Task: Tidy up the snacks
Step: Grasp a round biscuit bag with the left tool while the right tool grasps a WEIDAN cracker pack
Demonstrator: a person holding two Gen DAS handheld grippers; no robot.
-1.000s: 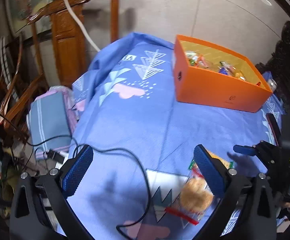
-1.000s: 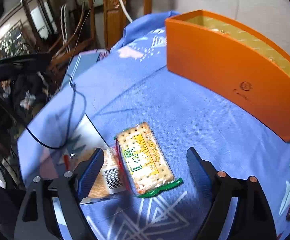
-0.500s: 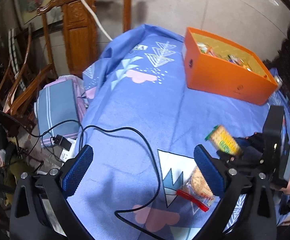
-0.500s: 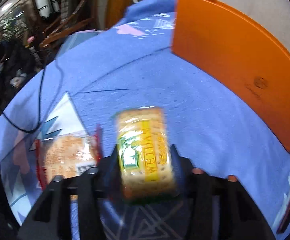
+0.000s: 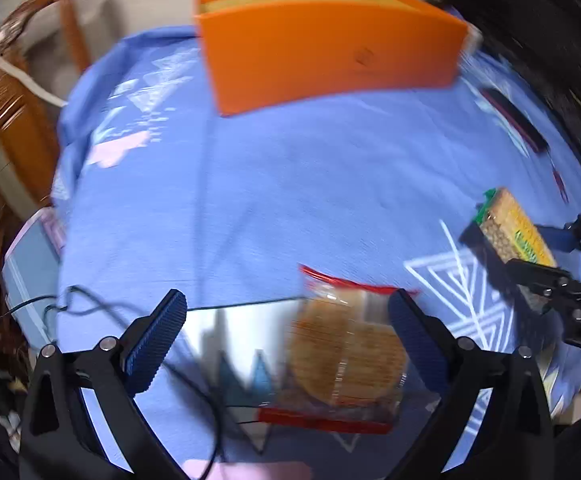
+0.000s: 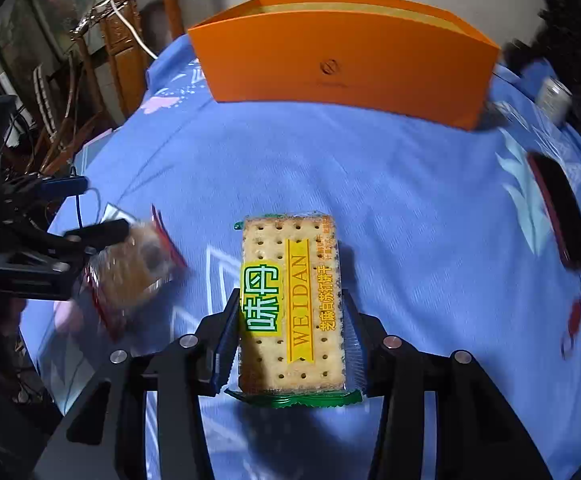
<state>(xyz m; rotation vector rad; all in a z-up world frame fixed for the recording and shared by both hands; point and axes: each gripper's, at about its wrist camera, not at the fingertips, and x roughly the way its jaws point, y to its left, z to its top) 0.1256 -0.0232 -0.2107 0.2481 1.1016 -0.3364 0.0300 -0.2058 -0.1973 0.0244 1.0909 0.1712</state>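
My right gripper (image 6: 290, 308) is shut on a green-edged cracker packet (image 6: 290, 304) and holds it above the blue patterned cloth (image 6: 370, 184). The orange box (image 6: 342, 64) stands at the far side, and its contents are hidden from here. In the left wrist view, the left gripper (image 5: 286, 320) stands open low over a red-edged packet of round biscuits (image 5: 346, 356). That packet lies on the cloth close to the right finger. The cracker packet (image 5: 510, 232) shows at the right in the right gripper (image 5: 522, 248). The orange box (image 5: 330, 48) is blurred.
A black flat device with a red edge (image 6: 562, 216) lies at the right of the cloth, a can (image 6: 552, 98) beyond it. A black cable (image 5: 90, 304) runs over the near left corner. A wooden chair (image 5: 10, 100) and folded grey-blue fabric (image 5: 30, 264) sit off the left edge.
The right gripper closed on the cracker packet and lifted it off the cloth. The left gripper dropped and shifted right, so the round biscuit packet now sits between its fingers.
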